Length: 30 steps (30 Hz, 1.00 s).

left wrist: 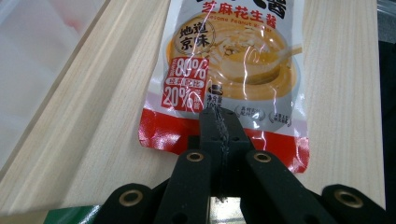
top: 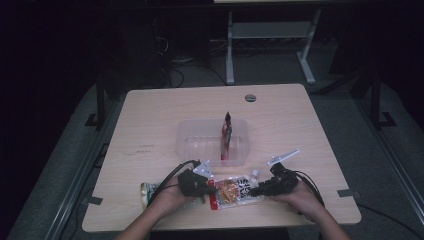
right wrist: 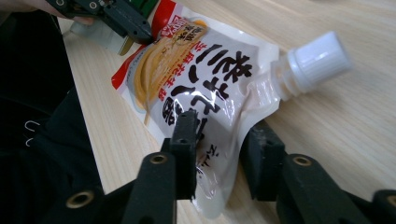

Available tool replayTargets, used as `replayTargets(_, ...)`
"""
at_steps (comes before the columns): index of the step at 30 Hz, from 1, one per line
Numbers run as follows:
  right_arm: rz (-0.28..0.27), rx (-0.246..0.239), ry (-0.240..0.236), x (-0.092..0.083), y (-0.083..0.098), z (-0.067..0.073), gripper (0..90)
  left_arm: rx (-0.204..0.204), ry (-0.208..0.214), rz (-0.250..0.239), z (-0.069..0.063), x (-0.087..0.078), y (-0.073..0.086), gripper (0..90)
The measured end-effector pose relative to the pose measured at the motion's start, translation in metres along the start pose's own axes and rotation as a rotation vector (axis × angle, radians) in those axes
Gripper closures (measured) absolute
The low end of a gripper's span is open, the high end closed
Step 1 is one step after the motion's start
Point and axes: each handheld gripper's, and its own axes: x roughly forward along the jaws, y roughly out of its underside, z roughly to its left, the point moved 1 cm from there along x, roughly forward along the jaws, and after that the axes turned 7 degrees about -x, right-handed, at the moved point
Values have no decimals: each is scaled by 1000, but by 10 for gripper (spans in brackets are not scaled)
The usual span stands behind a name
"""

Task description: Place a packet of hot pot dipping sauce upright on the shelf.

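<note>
Sauce pouch (top: 233, 190) lies flat on the wooden table (top: 150, 130) near the person's edge, between the two grippers, with its white screw cap (right wrist: 314, 63) at the right end and its red-banded bottom at the left end. Its front shows a bowl of noodles and printed Chinese characters.

On the left, the left gripper (top: 206, 188) has its jaws pressed together on the red bottom edge of the pouch; in the left gripper view the two black jaws meet with the foil pinched between them (left wrist: 219, 135). On the right, the right gripper (top: 257, 190) sits at the cap end. In the right gripper view (right wrist: 219, 158) its jaws stand apart on either side of the pouch's narrow shoulder, and I cannot tell whether they press on it.

Behind the pouch, toward the middle of the table, stands a clear plastic bin (top: 192, 142) with a red packet (top: 226, 136) standing upright inside it. Under the left gripper lies another packet (top: 147, 191) with a green edge, its left end poking out past the hand.
</note>
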Motion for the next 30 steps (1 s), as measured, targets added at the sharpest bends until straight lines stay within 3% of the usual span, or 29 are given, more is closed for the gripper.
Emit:
replayTargets(4, 6, -17, -19, 1, 0, 1, 804, 1, -3, 0, 0, 0, 0, 900)
replayTargets(7, -47, -55, -57, -5, -2, 3, 882, -2, -8, -2, -1, -1, 1, 900)
replayTargets(10, -47, -91, -49, -7, -4, 7, 891, -4, -8, -6, -1, -1, 2, 900)
replayTargets(17, -109, -168, -86, -14, -8, 16, 900, -3, -13, -14, -1, 0, 2, 899)
replayTargets(23, -150, -178, -112, -16, -12, 22, 900, -4, -16, -14, -1, -1, 2, 899)
replayTargets(30, -210, -226, -133, -16, -21, 35, 900, -4, -22, -18, -4, 0, 2, 898)
